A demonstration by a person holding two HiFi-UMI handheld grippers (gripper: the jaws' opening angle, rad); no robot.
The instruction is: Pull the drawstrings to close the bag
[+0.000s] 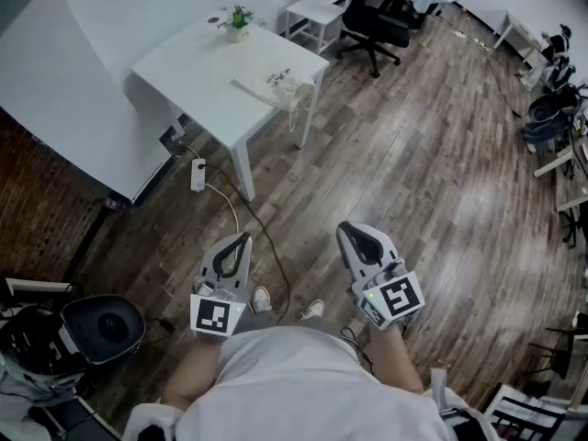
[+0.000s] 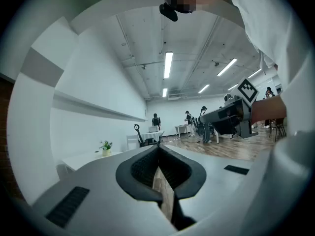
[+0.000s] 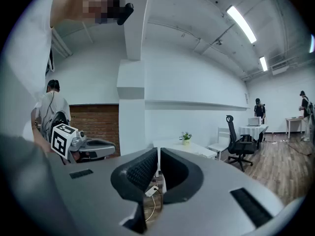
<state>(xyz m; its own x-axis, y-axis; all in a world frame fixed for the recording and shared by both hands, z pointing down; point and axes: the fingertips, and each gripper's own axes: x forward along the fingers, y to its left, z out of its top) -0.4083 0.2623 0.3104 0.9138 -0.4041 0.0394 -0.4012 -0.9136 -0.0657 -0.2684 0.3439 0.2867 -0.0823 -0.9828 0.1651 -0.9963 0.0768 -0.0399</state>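
A room with a dark wood-plank floor (image 1: 404, 173) and white walls lies below, and the person stands on the near side of it, well apart from the work surface. The left gripper (image 1: 239, 239) and the right gripper (image 1: 348, 231) are held side by side at waist height, pointing roughly level towards the far side. Each has its jaws drawn together on nothing, which looks like a carrying posture for the approach rather than a working one. Their marker cubes (image 1: 213, 317) carry only black-and-white square patterns, no words. Beyond them a power strip (image 1: 197, 175) and its cable lie on the floor. Farther out at the left stands the white table (image 1: 184, 62). The bag (image 1: 274, 84) lies flat near the table's right edge, well out of reach, with what seem to be its cords hanging over the side. It bears a dark print too small to read. A small potted plant (image 1: 238, 21) sits at the table's far edge.
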